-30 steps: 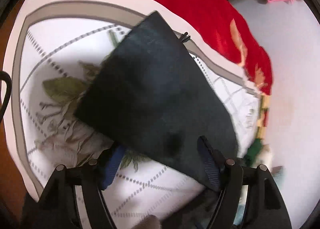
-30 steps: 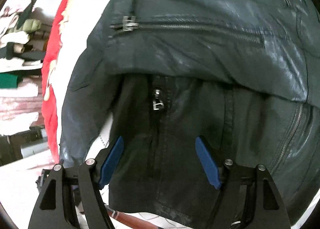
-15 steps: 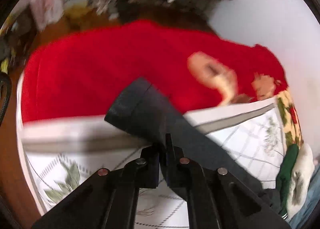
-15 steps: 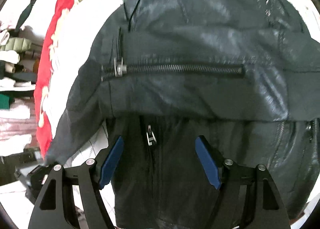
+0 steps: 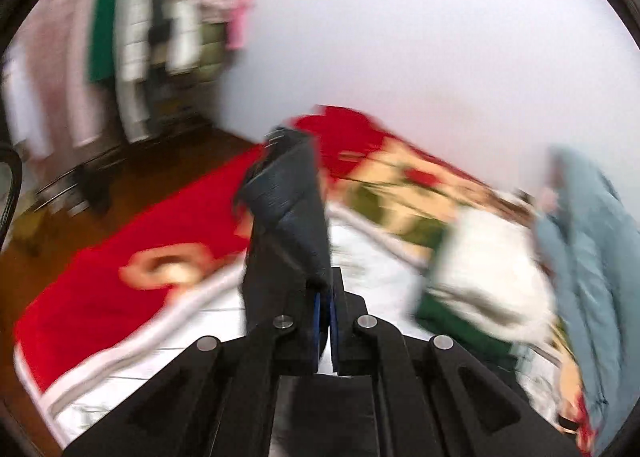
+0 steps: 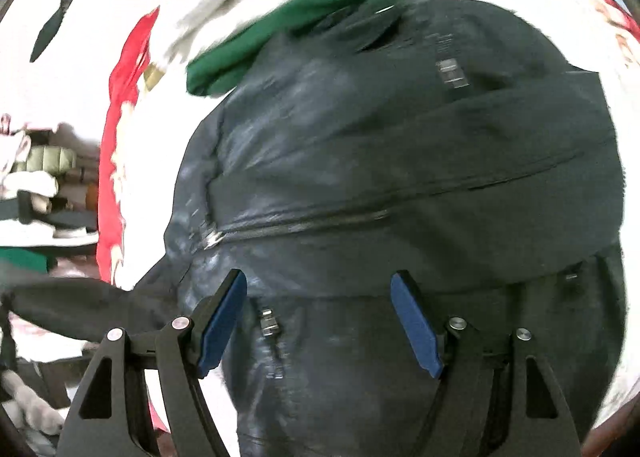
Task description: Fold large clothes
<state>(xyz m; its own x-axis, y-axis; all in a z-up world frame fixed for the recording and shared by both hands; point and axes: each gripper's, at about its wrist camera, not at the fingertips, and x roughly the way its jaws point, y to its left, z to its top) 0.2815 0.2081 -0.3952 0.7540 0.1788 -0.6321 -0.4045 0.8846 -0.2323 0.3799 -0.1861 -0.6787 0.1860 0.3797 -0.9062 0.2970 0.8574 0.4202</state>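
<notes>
A black leather jacket (image 6: 400, 177) with silver zippers lies spread on a white patterned bedcover. In the left wrist view my left gripper (image 5: 325, 309) is shut on the jacket's black sleeve (image 5: 288, 209) and holds it lifted above the bed; the cuff stands up in front of the jaws. My right gripper (image 6: 320, 321) is open and empty, hovering just over the jacket's lower front with its blue pads on either side of a zipper pull (image 6: 269, 324). The lifted sleeve also shows at the left in the right wrist view (image 6: 80, 309).
A red blanket (image 5: 120, 289) lies along the bed's far edge. A green and white garment (image 5: 480, 289) and a light blue garment (image 5: 584, 257) lie to the right. A clothes rack (image 5: 132, 57) stands behind on the wooden floor. The green garment (image 6: 280, 41) touches the jacket's top.
My left gripper closed on the sleeve and lifted it, swinging the view up and right. My right gripper stayed open and drifted toward the jacket's hem side.
</notes>
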